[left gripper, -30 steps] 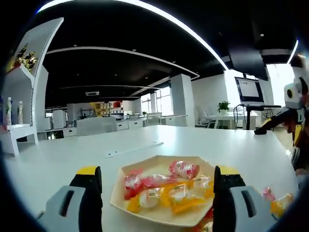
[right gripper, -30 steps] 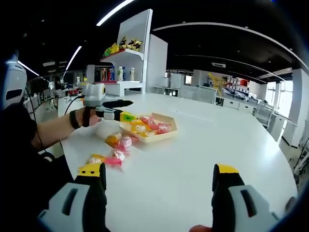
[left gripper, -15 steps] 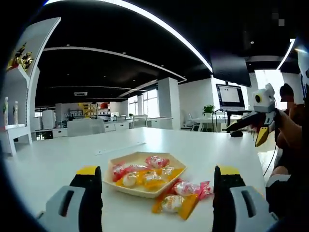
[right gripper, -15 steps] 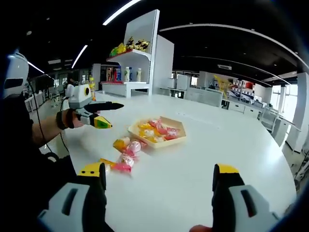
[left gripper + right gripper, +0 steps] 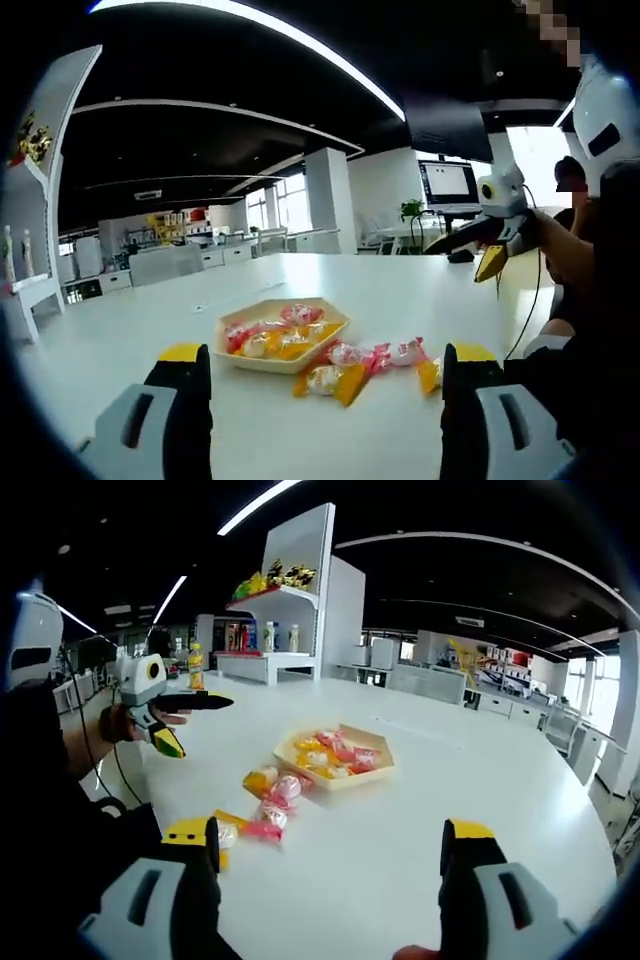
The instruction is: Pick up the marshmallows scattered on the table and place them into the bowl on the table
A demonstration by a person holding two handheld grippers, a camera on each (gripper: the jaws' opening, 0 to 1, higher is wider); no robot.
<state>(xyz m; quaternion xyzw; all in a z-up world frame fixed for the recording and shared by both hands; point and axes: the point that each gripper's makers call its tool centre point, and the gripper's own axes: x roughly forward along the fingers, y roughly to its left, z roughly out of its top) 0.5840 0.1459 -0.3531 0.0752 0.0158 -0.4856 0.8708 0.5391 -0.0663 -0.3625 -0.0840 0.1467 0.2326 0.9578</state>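
Note:
A beige hexagonal bowl (image 5: 252, 357) (image 5: 345, 777) holds several wrapped marshmallows on the white table. More wrapped marshmallows (image 5: 335, 378) (image 5: 275, 787) lie loose beside it, pink and yellow, on the side nearer the person. My left gripper (image 5: 325, 400) is open and empty, low above the table, short of the bowl. In the right gripper view the left gripper (image 5: 205, 728) hangs in the air to the left of the sweets, jaws apart. My right gripper (image 5: 330, 865) is open and empty, well back from the bowl. In the left gripper view the right gripper (image 5: 460, 262) is held up at the right.
The white table (image 5: 470, 780) stretches wide behind and to the right of the bowl. A white shelf unit (image 5: 285, 610) with bottles and toys stands beyond the table. A screen on a stand (image 5: 450, 185) and office desks are far behind. The person's arm (image 5: 70, 750) is at the left.
The left gripper has drawn back from the bowl toward the person, so the bowl looks smaller and the loose marshmallows have come into its view. The right gripper has barely moved.

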